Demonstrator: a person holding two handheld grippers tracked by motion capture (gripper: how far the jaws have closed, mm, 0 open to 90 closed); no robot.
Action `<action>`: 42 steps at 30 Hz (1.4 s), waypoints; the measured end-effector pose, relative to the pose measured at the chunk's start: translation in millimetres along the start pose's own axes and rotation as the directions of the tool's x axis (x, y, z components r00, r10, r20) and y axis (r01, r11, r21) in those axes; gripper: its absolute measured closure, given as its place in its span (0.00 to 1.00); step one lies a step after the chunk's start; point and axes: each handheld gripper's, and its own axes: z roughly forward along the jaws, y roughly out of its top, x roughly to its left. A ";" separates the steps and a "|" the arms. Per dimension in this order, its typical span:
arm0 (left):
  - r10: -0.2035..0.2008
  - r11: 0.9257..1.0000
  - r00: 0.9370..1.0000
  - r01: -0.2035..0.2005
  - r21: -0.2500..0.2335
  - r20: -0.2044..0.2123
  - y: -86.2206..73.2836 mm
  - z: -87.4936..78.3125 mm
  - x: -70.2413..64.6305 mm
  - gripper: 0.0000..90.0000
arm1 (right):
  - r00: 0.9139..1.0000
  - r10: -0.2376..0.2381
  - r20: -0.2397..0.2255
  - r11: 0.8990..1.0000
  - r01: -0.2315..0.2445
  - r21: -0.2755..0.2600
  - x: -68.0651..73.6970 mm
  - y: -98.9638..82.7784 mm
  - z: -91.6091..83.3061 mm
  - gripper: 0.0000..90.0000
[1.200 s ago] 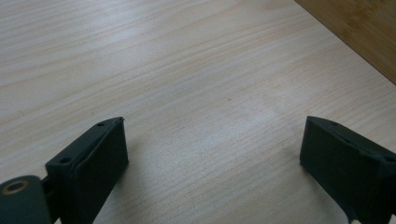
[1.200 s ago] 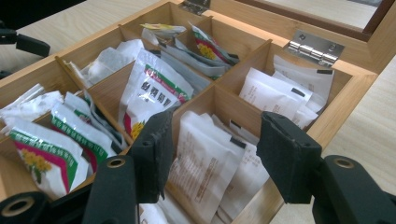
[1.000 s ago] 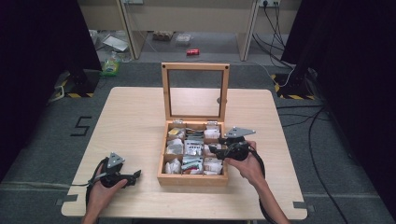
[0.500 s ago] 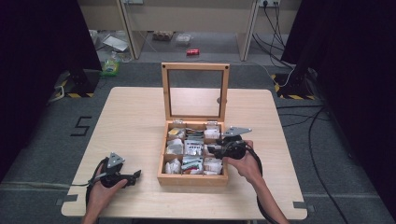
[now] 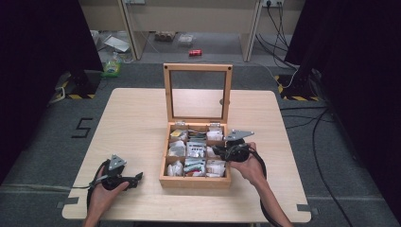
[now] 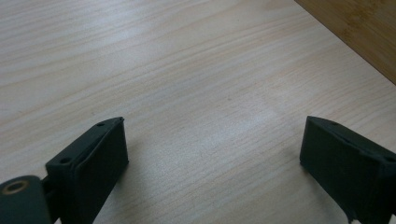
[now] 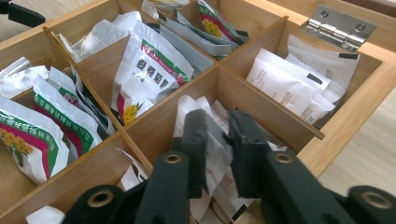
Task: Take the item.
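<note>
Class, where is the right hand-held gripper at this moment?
In the high view the right hand-held gripper is at the wooden box's right side, jaws dipped into the middle right compartment and pinching a white sachet there.

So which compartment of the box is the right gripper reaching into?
The middle compartment of the wooden box's right-hand column: the right gripper pinches a plain white sachet there, with white sachets beyond and flower-printed ones alongside.

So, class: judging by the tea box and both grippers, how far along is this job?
Done: the wooden tea box stands with its lid up. In hand: the right gripper has its jaws closed on a white sachet in a right-hand compartment. Left: lifting it out; the left gripper rests open on the table.
</note>
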 end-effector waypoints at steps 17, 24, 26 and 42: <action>0.000 1.000 1.000 0.000 0.001 0.000 0.0 0.0 0.0 0.08 | 1.000 -0.014 0.014 0.995 0.015 -0.095 1.9 11.1 -18.2 0.98; -0.001 1.000 1.000 0.001 0.000 0.000 0.0 0.0 0.0 0.08 | 0.998 -0.024 0.053 0.990 0.031 -0.138 0.9 15.6 -27.9 0.98; -0.001 1.000 1.000 0.001 0.000 0.000 0.0 0.0 0.0 0.08 | 0.998 -0.025 0.055 0.987 0.034 -0.156 2.3 18.1 -31.5 0.98; 0.000 1.000 1.000 0.000 0.001 0.000 0.0 -0.1 0.0 0.08 | 0.999 0.000 0.034 0.999 0.002 -0.046 1.3 8.6 -15.6 0.87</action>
